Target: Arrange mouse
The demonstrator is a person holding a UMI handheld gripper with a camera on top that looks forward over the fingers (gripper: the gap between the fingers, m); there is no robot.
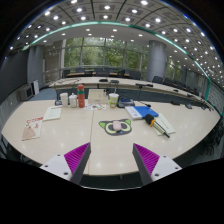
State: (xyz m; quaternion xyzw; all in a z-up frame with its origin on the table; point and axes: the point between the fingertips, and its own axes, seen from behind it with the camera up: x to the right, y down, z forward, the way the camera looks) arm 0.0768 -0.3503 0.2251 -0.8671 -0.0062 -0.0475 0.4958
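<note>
Clearly the claw [111,160] is spread wide and holds nothing, poised above the near edge of the pale table [60,135], likely lining up an approach. Just ahead, between its fingers, sits what looks like the mouse [107,126] on a small mat. Farther off and rightward lie blue items; cups stand beyond, before tall windows.

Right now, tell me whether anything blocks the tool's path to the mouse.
Nothing visible does. The small dark mouse lies just ahead of the open tool, with only bare pale tabletop between them.
</note>
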